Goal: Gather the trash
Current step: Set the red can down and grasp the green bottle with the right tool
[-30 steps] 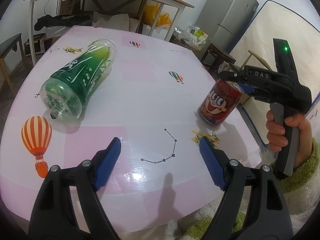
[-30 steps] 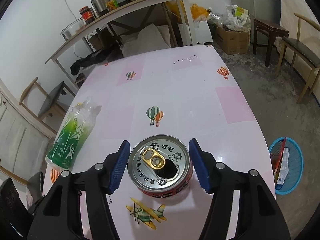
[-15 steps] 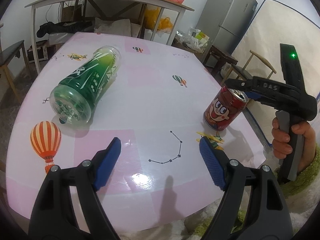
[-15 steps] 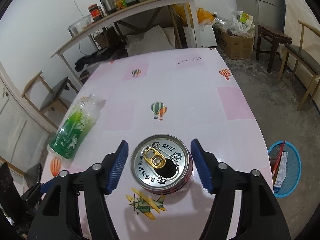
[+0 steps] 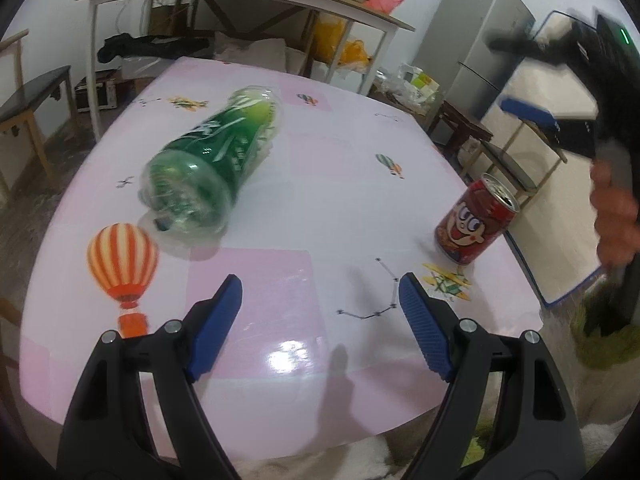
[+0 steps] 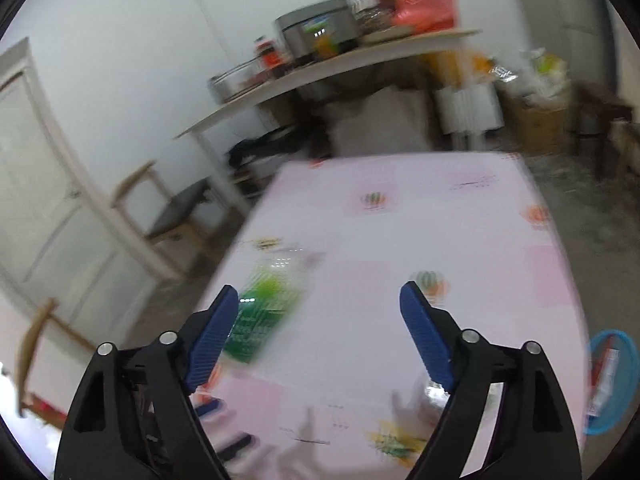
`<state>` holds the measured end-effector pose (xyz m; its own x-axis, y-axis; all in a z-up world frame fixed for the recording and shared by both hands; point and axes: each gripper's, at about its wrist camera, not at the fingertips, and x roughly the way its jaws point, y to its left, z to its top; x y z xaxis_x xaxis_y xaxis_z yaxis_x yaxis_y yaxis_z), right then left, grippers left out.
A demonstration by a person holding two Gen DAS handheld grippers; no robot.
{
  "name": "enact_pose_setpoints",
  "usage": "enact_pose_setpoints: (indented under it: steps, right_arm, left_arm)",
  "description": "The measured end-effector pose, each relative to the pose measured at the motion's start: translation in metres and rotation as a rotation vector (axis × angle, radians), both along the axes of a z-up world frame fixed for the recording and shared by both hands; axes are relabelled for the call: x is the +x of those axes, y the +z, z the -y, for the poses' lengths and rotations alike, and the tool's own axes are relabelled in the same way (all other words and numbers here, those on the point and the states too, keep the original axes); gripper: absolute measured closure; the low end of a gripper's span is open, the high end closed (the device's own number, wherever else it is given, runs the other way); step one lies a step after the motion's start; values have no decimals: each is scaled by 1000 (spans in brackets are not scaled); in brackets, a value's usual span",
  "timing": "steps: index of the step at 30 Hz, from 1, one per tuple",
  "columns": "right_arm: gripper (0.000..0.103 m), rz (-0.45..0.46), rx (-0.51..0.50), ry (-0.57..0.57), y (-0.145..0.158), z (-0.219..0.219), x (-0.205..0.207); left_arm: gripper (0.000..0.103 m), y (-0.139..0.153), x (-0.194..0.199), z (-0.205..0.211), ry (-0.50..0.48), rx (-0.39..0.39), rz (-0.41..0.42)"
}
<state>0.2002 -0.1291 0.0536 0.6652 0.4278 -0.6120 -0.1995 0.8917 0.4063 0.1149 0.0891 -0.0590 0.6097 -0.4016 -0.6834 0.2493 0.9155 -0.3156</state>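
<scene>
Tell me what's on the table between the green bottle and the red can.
Nothing solid: the left wrist view shows bare tablecloth between the green bottle and red can, with only a printed balloon.

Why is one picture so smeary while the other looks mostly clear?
Right wrist view: motion blur smears the green bottle and table. Left wrist view: mostly sharp, with the red can readable, a glare patch on the tabletop near the bottom, a blurred right hand-held gripper, and fisheye-curved edges.

Left gripper [image 5: 320, 304]: lower centre of its own view, jaws wide apart, nothing between pads. Right gripper [image 6: 318, 316]: jaws just opened wider, gap bare; seen blurred at upper right of left view, hand [image 5: 614, 216] wrapped round handle.
</scene>
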Motion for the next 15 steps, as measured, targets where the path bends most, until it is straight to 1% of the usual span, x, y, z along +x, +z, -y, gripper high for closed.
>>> enact_pose_setpoints:
  steps: [2,4,6,7,8,10,11,14,15]
  right_arm:
    - [17,-77,65,78,-9,-28,28]
    - [17,-153,96,88,-26,-50,56]
    - [17,-252,131,70,-50,-65,86]
    - [17,-334,159,40,-69,-72,104]
    - [17,-389,173,12,-85,-77,118]
    - [17,-457,190,-25,-106,-85,133]
    - [17,-485,199,-29,-115,-90,140]
    - [17,-505,179,-23,-128,-104,146]
    - [20,-514,179,-20,-132,-106,147]
  left_arm:
    - [27,0,-4,-7,24,-8,2]
    - [26,1,-7,-13,44,-15,5]
    - [26,0,-11,-19,60,-19,3]
    - [26,0,-12,-22,65,-19,4]
    - [26,0,-13,-24,70,-17,4]
    - [26,0,-14,-30,82,-12,3]
    - [26,0,-15,-32,86,-10,5]
    - [26,0,-16,-39,102,-10,4]
    - [26,-1,-16,-42,108,-12,0]
